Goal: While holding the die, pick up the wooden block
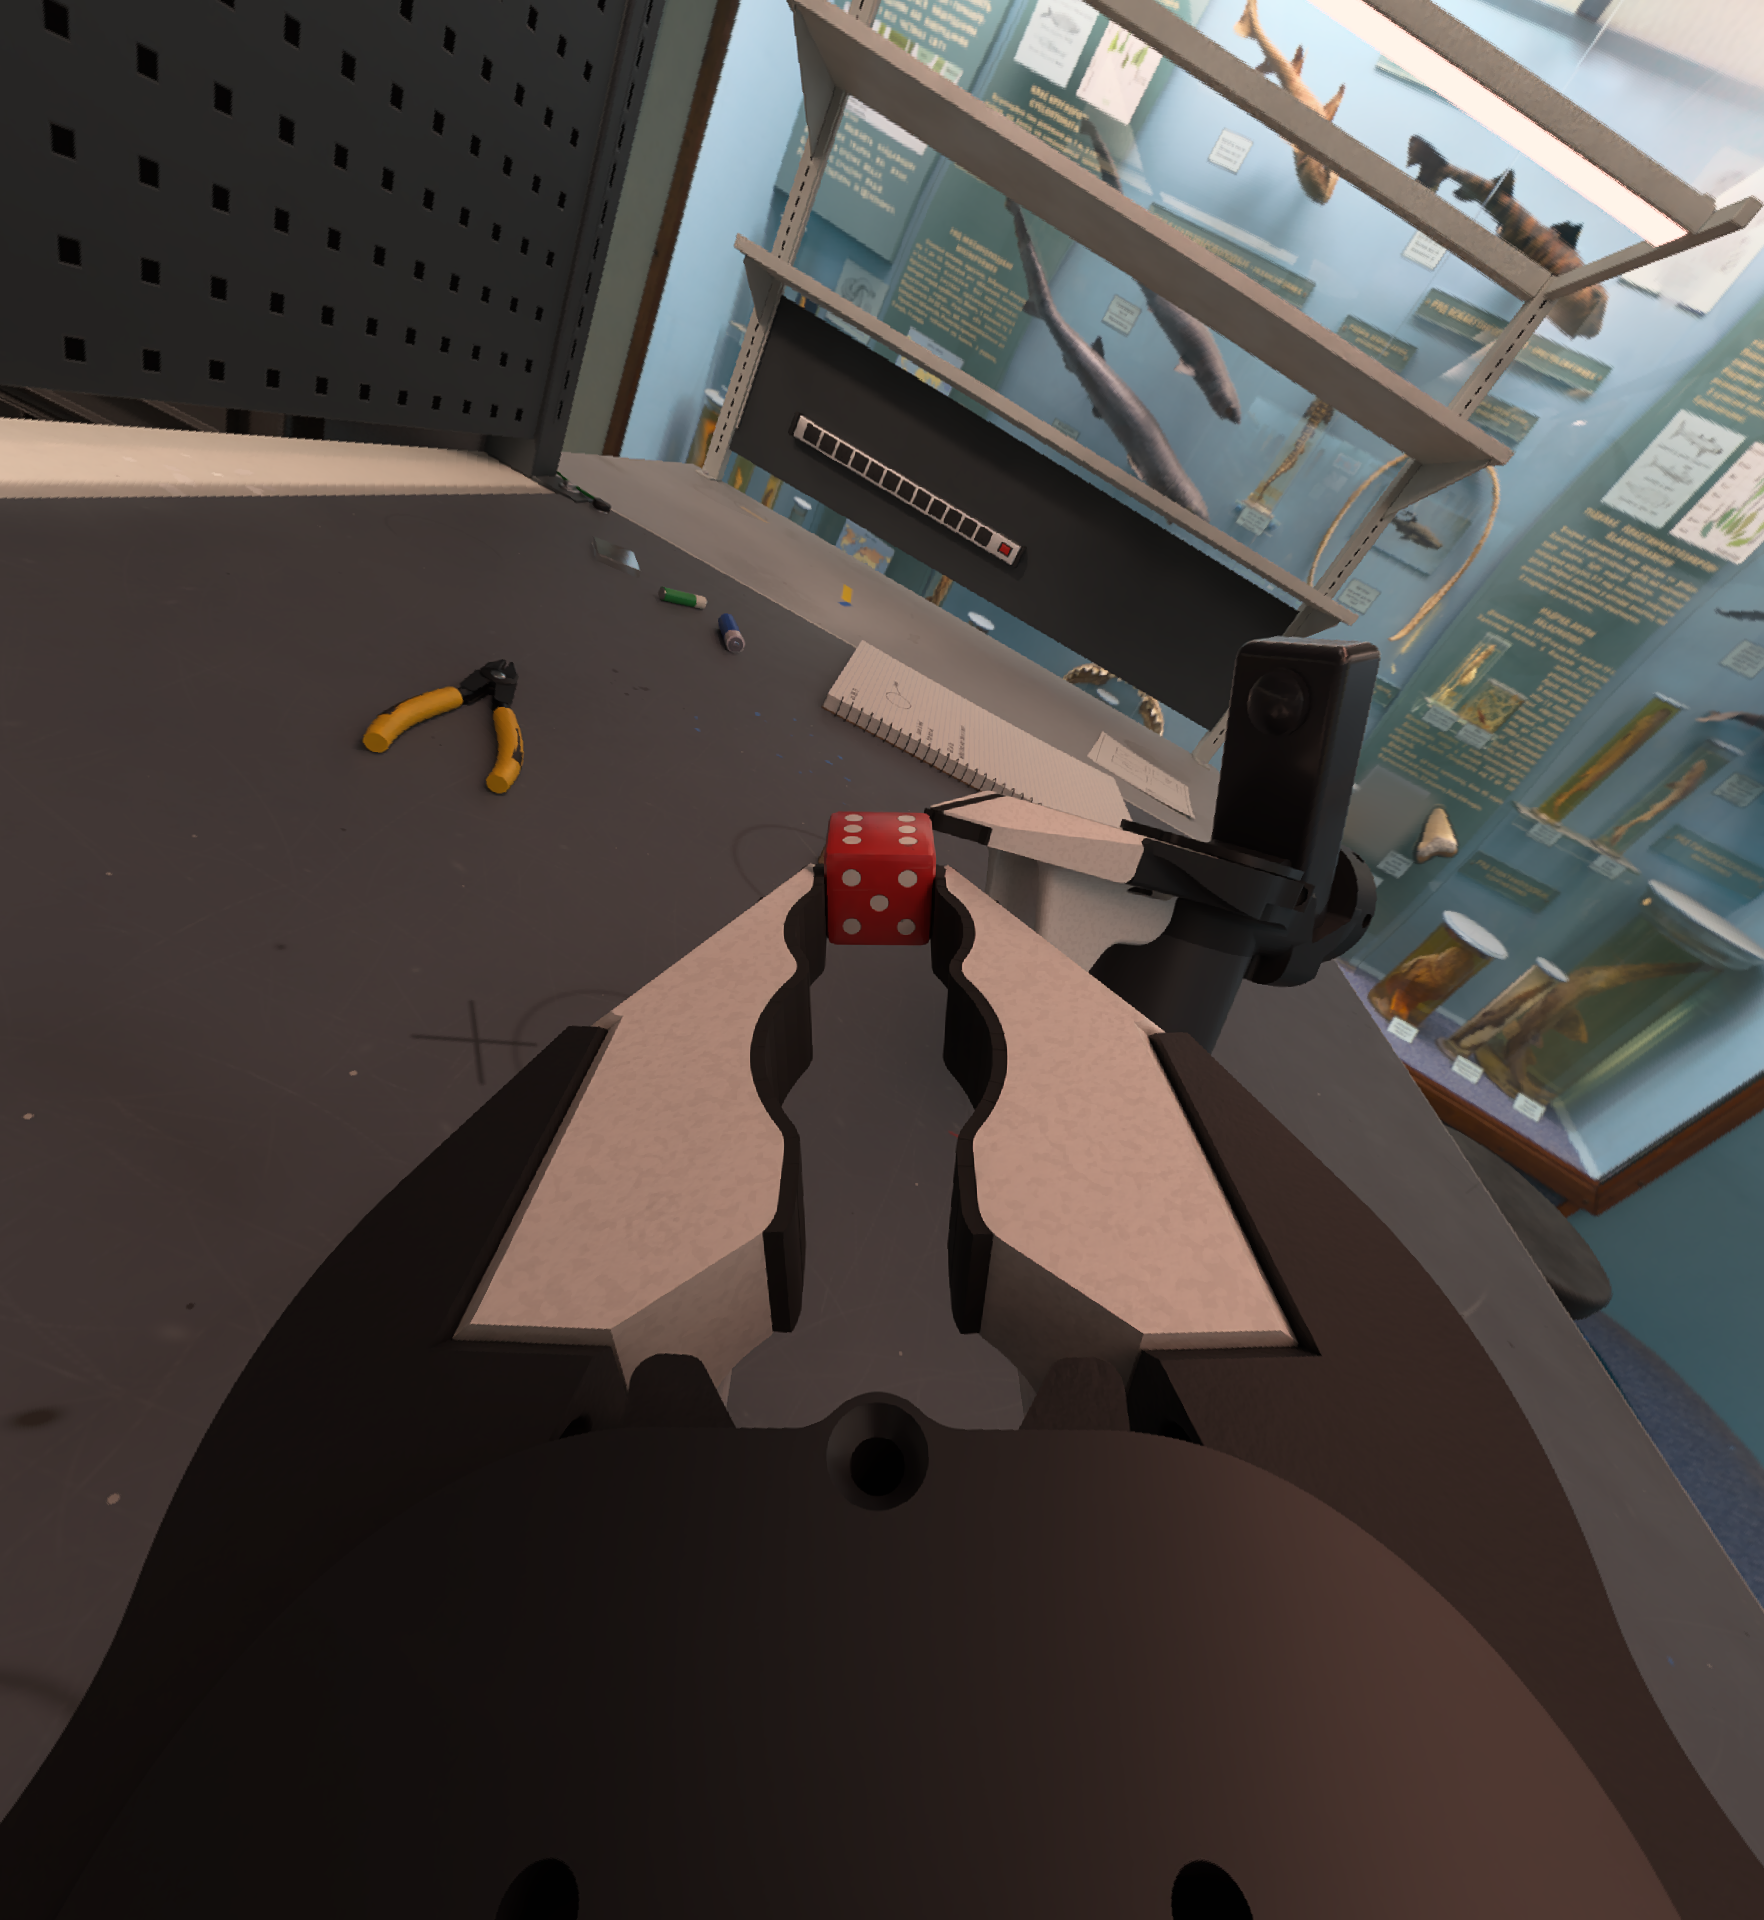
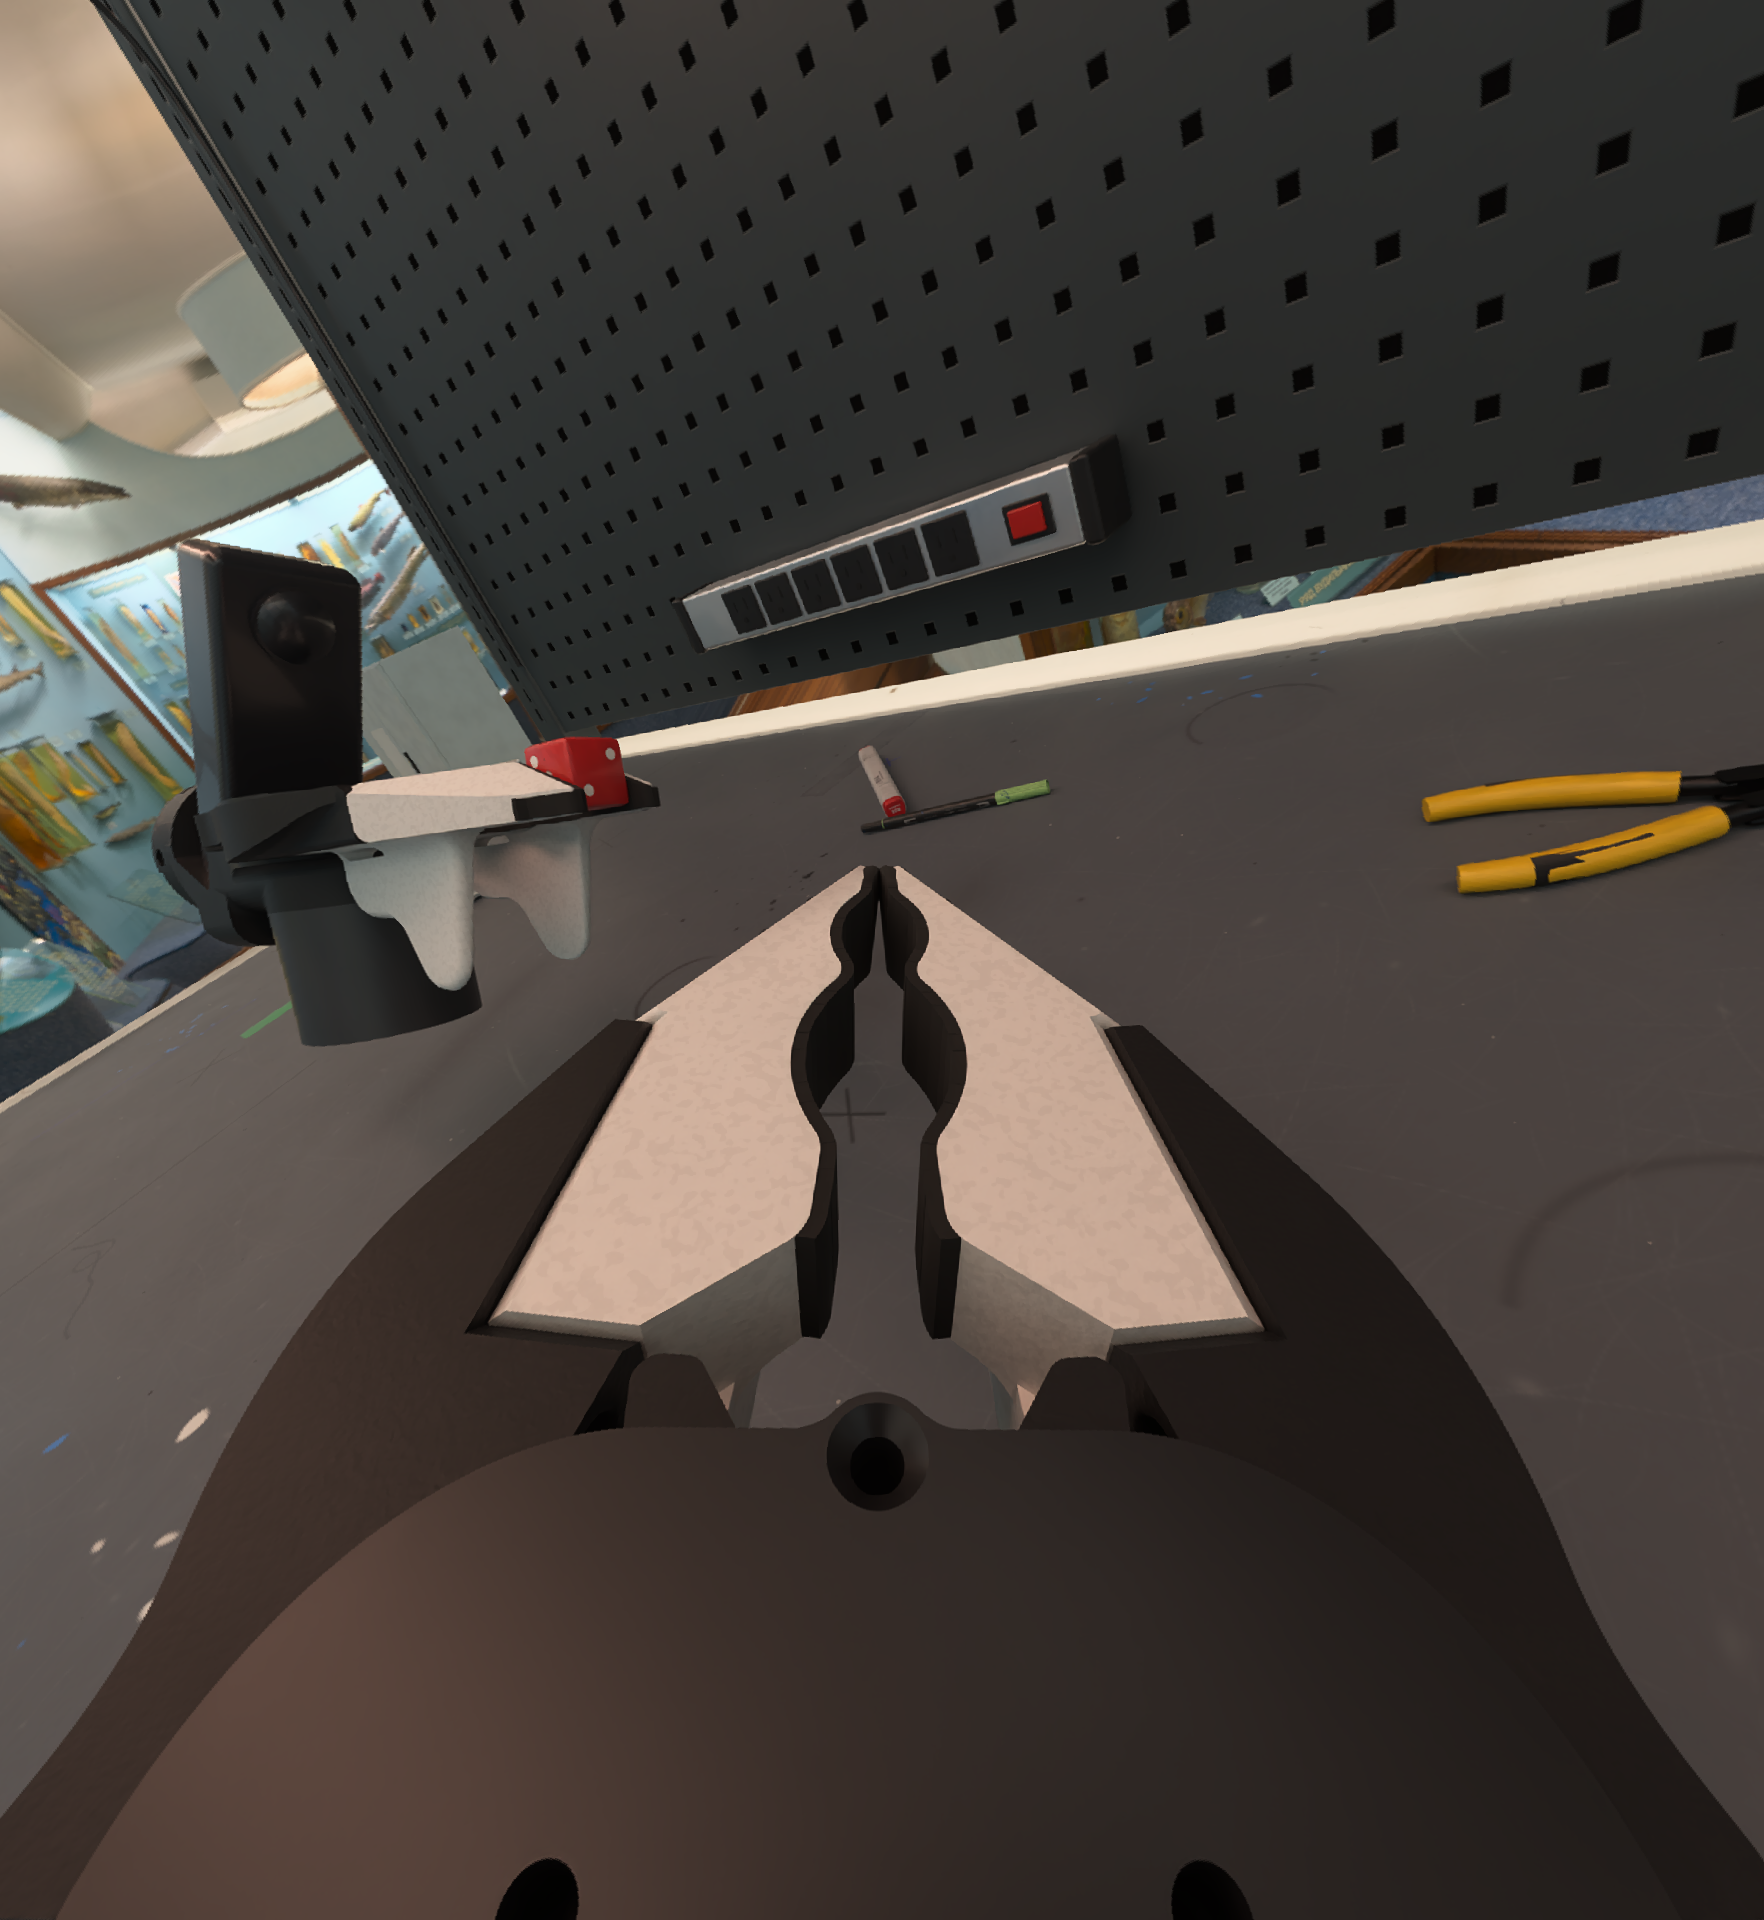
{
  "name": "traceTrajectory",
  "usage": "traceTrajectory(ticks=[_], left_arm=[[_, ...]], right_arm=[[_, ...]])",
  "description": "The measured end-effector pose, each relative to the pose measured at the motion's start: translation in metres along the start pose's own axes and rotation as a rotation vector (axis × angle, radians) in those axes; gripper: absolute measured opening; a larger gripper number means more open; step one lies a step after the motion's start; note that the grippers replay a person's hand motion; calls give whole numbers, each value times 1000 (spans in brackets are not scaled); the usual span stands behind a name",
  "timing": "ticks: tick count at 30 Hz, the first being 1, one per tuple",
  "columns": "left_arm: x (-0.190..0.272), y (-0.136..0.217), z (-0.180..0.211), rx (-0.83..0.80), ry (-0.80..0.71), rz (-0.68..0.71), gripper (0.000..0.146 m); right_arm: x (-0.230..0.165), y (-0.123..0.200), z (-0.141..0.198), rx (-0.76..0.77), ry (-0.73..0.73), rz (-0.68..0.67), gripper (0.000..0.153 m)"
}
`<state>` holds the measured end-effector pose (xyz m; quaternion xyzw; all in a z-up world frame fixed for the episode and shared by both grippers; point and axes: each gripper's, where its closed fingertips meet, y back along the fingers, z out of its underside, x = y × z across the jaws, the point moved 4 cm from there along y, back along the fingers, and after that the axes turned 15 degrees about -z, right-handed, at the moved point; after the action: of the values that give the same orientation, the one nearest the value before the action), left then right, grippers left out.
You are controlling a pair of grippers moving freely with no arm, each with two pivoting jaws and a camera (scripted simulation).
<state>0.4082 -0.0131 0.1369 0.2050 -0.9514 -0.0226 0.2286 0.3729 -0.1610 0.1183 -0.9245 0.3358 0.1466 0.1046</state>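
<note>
The small red die with white pips (image 1: 879, 879) is held between the tips of the left gripper (image 1: 879, 883), clear of the dark grey counter (image 1: 234, 935), so that half is done. The right gripper (image 2: 879, 883) is empty, its fingers nearly touching. The wooden block is seen in neither view and remains to be found and lifted.

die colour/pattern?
Red with white pips. The die shows best in the left wrist view, pinched at the left gripper tips.

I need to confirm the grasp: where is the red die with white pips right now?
The red die with white pips sits clamped between the left hand-held gripper fingertips, above the dark grey tabletop; the right wrist view shows it at left.
</note>
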Motion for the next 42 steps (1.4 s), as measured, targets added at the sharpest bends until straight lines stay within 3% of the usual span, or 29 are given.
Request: traceTrajectory(ticks=[14, 26, 29, 32, 34, 37, 42], left_arm=[[-1, -3, 7, -28, -171, -90, 19], [-8, -3, 7, -18, -175, -125, 19], [-12, -3, 7, -15, -187, -150, 19], [-14, -2, 5, -8, -199, -170, 19], [-14, 0, 2, 8, -194, -170, 19], [-11, 2, -1, 26, -194, -170, 19], [-8, 0, 1, 22, -216, -172, 19]], right_arm=[[4, 3, 0, 12, -19, 14, 0], [6, 4, -1, 18, -20, 26, 0], [11, 11, -7, 34, 23, 91, 1], [26, 34, -22, 38, 137, 274, 4], [43, 58, -33, -27, 183, 382, 6], [76, 98, -42, -202, 153, 521, 22], [98, 111, -13, -469, 7, 497, 33]])
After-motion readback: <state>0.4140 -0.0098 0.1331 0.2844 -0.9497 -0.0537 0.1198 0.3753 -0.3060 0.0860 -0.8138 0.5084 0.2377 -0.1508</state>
